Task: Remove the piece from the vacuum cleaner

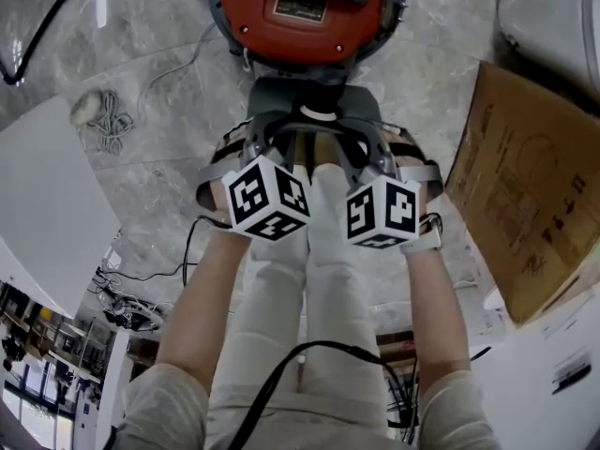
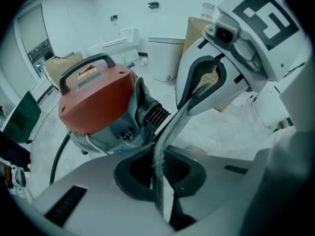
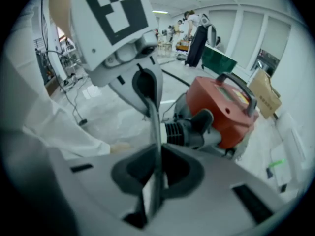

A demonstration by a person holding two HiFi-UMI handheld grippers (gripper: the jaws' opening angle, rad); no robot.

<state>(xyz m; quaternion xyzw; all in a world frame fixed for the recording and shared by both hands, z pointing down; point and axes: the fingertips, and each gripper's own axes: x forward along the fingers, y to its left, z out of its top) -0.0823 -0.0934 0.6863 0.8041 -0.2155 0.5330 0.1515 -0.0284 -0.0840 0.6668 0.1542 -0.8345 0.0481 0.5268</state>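
My left tongs [image 2: 158,176] and right tongs [image 3: 155,176] are both clenched on the thin grey piece [image 2: 170,127]. It stretches edge-on between them, close to the 6 o'clock side of the orange vacuum [image 1: 305,7].

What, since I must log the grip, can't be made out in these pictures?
Both gripper views: thin grey strip edge-on; head view: left gripper and right gripper mostly cover it, shape unclear.
Head view: top edge cuts off part of the red round vacuum cleaner.
Head view: print on the brown cardboard box too faint to read.
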